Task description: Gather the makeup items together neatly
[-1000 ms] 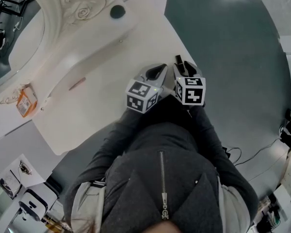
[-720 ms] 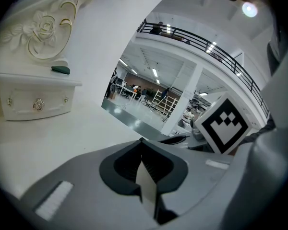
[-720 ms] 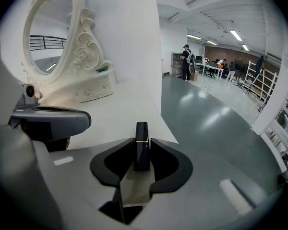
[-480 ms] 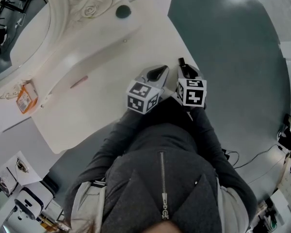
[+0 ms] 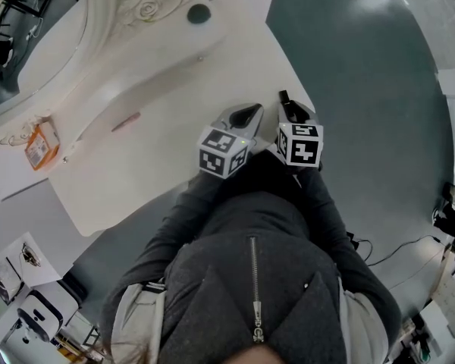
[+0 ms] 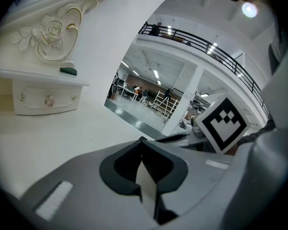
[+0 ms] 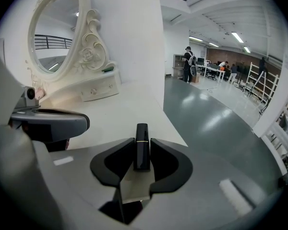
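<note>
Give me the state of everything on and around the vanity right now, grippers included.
Right gripper: shut on the lipstick.
Lipstick: closed tube, pinched between the right jaws.
Left gripper: shut, nothing between the jaws.
Pink stick: lying flat on the tabletop, untouched.
Drawer: closed.
Orange box: resting beside the mirror.

Two grippers (image 5: 246,115) (image 5: 287,106), one lipstick (image 7: 142,147), one pink stick (image 5: 126,121), one orange box (image 5: 41,145), one mirror (image 5: 26,48).
</note>
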`<state>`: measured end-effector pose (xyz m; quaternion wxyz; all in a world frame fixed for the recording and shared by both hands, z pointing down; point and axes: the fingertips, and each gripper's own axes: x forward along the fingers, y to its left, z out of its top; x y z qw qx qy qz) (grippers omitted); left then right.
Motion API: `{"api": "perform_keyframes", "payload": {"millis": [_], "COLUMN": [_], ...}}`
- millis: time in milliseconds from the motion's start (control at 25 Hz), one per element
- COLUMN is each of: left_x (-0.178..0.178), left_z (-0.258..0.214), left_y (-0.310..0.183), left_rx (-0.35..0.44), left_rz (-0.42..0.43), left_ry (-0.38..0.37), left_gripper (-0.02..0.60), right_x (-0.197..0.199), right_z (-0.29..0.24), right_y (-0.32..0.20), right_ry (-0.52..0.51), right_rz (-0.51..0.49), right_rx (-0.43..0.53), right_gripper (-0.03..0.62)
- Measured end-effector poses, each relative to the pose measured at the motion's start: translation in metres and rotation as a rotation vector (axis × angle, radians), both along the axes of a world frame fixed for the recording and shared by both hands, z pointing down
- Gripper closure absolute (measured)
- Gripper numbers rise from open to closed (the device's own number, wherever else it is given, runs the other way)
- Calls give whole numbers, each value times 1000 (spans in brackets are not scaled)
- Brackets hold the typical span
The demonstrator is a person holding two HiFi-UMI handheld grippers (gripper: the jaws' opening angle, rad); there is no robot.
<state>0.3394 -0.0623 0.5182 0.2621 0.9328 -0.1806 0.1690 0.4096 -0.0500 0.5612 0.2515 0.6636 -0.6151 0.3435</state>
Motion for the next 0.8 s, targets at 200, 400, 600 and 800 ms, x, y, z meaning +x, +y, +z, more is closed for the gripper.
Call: {"api": "perform_keyframes", "payload": {"millis": [200,400,600,800], "left_x": [-14,-32,-50,-69], "left_z": [-1,-5,-5,-8], "left_y": [1,-1,-4,-8], "left_rx": [0,1,0,1], "left_rz": [-30,-57,-73,-97], "left_ry": [4,15,9,2], "left_gripper": [571,571,571,571], "right_x": [-9,-25,-44,-62], "right_z": [-2,-6,-9,-15], "right_y": [-1,-6,-9,-15], "right_ry": [6,11,4,2], "right_rz": [-16,-35,-58,-79], "right_rx": [4,13,17,25], "right_gripper": [490,490,490,490]}}
